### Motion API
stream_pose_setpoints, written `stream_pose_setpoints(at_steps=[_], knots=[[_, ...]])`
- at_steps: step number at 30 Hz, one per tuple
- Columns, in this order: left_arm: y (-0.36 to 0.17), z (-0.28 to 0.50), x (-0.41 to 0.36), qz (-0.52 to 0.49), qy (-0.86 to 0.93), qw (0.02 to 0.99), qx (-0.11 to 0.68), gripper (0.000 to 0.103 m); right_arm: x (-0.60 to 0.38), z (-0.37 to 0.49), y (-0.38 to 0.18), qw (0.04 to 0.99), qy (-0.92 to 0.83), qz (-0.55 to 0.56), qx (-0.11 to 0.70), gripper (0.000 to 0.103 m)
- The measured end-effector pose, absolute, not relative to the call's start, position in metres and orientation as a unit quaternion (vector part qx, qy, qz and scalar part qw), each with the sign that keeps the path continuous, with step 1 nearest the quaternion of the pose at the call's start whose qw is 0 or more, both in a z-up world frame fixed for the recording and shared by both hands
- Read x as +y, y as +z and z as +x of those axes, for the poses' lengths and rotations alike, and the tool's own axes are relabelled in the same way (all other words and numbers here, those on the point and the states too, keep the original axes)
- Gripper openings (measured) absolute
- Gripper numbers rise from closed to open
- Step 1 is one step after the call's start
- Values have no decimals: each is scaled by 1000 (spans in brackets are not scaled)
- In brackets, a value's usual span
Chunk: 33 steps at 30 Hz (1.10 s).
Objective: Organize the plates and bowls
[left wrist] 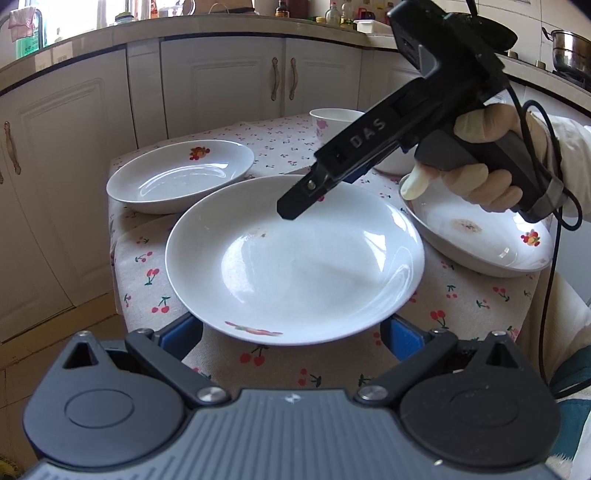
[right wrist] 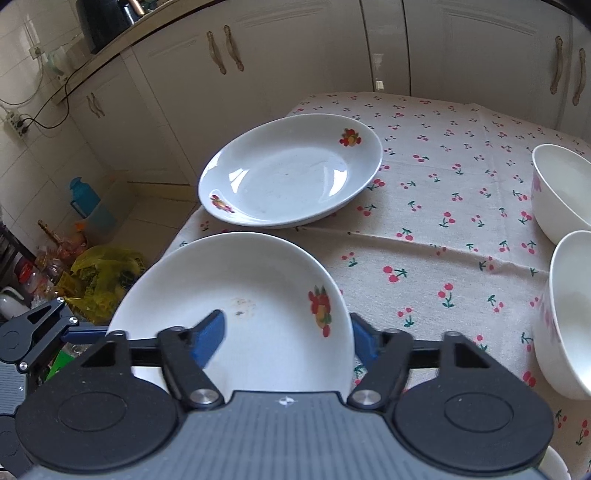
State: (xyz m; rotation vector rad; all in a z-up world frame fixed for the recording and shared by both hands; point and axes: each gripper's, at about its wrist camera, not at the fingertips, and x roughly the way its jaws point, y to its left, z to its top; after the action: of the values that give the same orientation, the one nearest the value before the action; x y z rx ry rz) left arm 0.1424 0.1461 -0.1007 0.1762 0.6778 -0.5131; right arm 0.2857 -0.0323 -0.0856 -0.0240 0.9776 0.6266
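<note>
Straddling the near plate point(right wrist: 236, 295), the right gripper point(right wrist: 288, 339) stands spread, its pads clear of the rim; left gripper point(left wrist: 291, 332) spread wide, plate between.

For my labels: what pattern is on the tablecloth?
The tablecloth is beige with small red cherries on green stems, clearest in the right wrist view.

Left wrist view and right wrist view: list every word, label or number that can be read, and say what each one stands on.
"DAS": raised letters on the black body of the right tool, seen in the left wrist view.
Bottles on the counter: labels too small and blurred to read.
Plates and bowls: only fruit and flower pictures, no text.
Right wrist view: no readable text.
</note>
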Motion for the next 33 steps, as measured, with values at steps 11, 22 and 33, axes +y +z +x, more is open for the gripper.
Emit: stream_pose_setpoints(at_steps=[11, 22, 33], knots=[[-78, 112, 145, 61, -211, 922, 319, 102, -58, 240, -44, 867, 300, -27, 396, 103], [-49, 81, 122, 2, -149, 940, 306, 102, -119, 160, -43, 911, 249, -26, 328, 103], [-57, 72, 70, -11, -142, 937, 320, 102, -176, 93, -55, 927, 216, -79, 296, 103]])
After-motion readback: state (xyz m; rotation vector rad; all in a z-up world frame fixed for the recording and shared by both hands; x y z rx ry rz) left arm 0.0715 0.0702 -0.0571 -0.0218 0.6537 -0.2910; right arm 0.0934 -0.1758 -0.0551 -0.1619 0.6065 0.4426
